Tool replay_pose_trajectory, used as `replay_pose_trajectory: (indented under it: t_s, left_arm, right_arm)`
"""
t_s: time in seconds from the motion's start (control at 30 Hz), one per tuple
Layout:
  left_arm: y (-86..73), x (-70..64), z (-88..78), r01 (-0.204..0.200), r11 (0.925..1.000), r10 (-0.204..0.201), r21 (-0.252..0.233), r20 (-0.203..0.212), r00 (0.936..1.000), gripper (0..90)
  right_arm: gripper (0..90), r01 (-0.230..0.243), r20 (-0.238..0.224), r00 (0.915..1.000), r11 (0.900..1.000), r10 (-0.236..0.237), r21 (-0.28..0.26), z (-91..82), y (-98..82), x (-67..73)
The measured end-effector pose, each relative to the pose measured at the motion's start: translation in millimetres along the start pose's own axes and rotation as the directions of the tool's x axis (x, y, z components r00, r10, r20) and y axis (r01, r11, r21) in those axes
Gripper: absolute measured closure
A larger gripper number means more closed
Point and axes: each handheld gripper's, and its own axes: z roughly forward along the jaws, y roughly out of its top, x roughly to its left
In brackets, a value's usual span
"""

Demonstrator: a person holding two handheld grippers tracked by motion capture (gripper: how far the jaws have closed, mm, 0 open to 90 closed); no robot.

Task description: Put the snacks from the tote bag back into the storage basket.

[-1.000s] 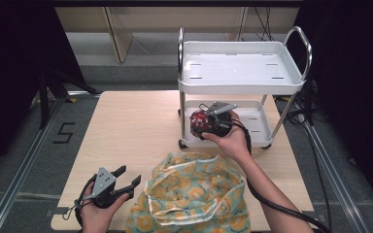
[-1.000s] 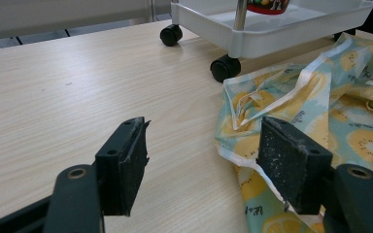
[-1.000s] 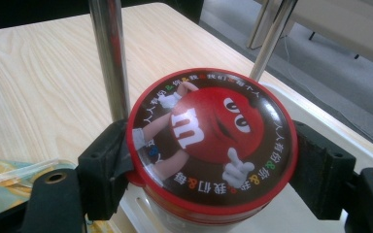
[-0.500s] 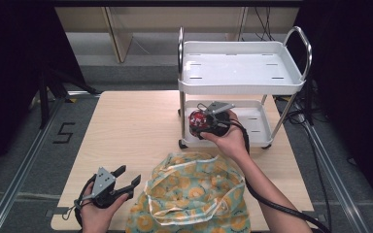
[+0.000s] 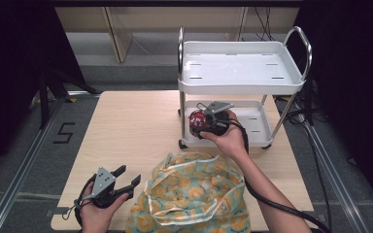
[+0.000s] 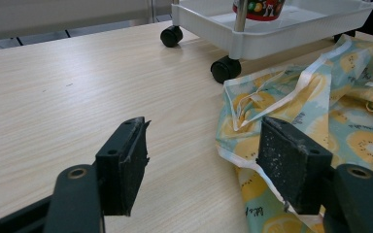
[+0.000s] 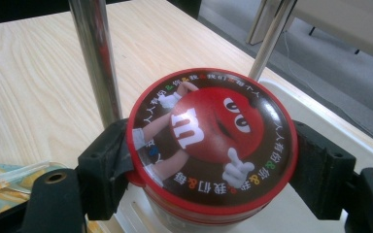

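The one red candy tin (image 7: 212,145) is pinched between the two black fingers of the right gripper (image 7: 212,160), one finger pressed on each side of its round lid, which carries a red cartoon figure with a white letter m. In the high view this tin (image 5: 197,120) is at the left end of the lower tray of the white cart (image 5: 281,82), just behind the cart's front left post; whether its bottom touches the tray I cannot tell. The right hand (image 5: 229,138) holds the right gripper (image 5: 205,121) from 5 o'clock, the forearm reaching up from the bottom edge over the cloth bag, with the black cable trailing back along it. The cart has two trays, one above the other, and in the left gripper view two of its black wheels (image 6: 224,69) stand on the wooden surface (image 5: 136,126). There is one yellow and pale blue fruit-print bag (image 5: 194,194), lying crumpled on the surface at 6 o'clock from the cart. At 9 o'clock from the bag, near the front left corner of the surface, the left hand (image 5: 94,213) holds the left gripper (image 5: 126,175) low, pointing toward 2 o'clock. Its two fingers (image 6: 126,160) are spread wide with nothing between them, and the right one is just beside the bag's edge (image 6: 252,121).
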Motion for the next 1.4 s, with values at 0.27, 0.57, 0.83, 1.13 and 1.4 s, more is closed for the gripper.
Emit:
replay_pose_trajectory:
  t_s: [0.27,0.57,0.83,1.13,1.4]
  left_arm:
    - [0.1,0.1,0.1,0.000,1.0000,0.000,-0.001,0.001,1.0000,34.3]
    - [0.2,0.4,-0.2,-0.006,1.0000,0.006,0.001,0.001,1.0000,34.4]
    - [0.2,0.2,-0.9,0.000,1.0000,0.000,0.005,-0.005,1.0000,34.4]
    - [-0.1,0.3,-0.1,0.002,1.0000,-0.002,0.000,0.000,1.0000,34.4]
    - [0.2,-0.1,-0.5,-0.001,1.0000,0.001,0.004,-0.002,1.0000,34.4]
  right_arm:
    - [26.0,-0.019,-0.007,0.9998,1.000,0.020,0.022,2.9,-1.8,1.0]
    - [26.0,-0.015,-0.013,0.9998,1.000,0.015,0.014,4.4,-2.3,1.4]
    - [26.0,-0.014,-0.012,0.9998,1.000,0.014,0.027,8.8,-4.4,1.0]
    - [26.0,-0.024,-0.019,0.9995,0.999,0.025,0.044,12.4,-7.3,3.1]
    - [26.0,-0.019,-0.028,0.9994,0.999,0.020,0.045,13.8,-7.8,3.1]
